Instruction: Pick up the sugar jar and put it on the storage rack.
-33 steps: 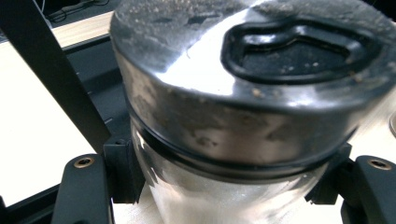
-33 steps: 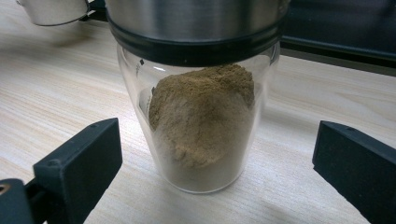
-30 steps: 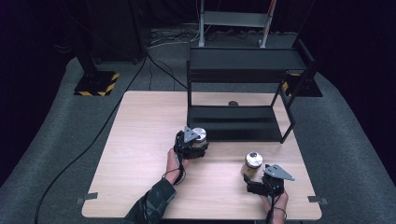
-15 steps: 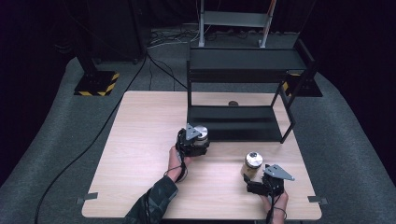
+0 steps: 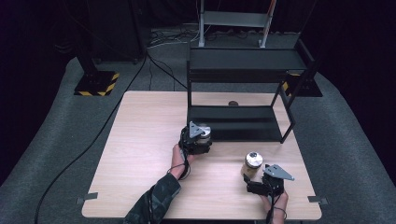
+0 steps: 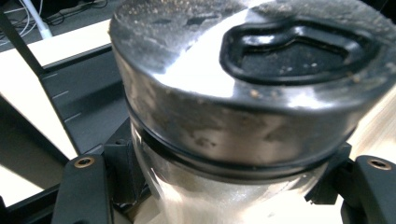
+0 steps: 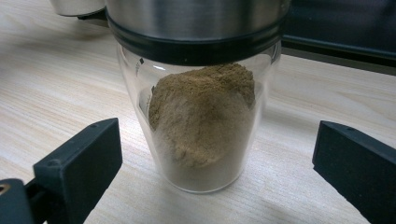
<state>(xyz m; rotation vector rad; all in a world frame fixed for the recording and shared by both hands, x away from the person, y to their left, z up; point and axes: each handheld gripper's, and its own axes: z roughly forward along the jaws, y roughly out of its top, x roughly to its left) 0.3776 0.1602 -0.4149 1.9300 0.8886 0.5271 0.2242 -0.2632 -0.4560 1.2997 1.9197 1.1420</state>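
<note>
A: While the left gripper [image 5: 201, 139] was clamped around a glass jar [image 6: 243, 93], where did that jar sit?

B: Just in front of the black shelf rack [image 5: 243, 93], near the lower shelf's left end, on the bench [image 5: 140, 140]. The jaws pressed its clear wall just under the metal cap.

A: And the right gripper [image 5: 254, 179]?

B: Its jaws stood wide apart, one on either side of a second jar [image 7: 201, 107] at the near right of the bench, touching nothing.

A: So which step was that?

B: I judged one jar was grasped and ready for the rack, while the other still waited to be gripped. The next move called for lifting the held jar cleanly over the shelf's front edge, keeping it upright, and closing the right jaws squarely on the glass.

A: What were they made of?

B: Smooth, rounded clear glass, tapering toward the base, with a brushed steel cap ringed in black. The cap in the left gripper view was dusted with specks and had a black-rimmed opening. The right jar held brown powder, heaped unevenly. The bench was pale wood grain; the rack, matte black metal.
</note>
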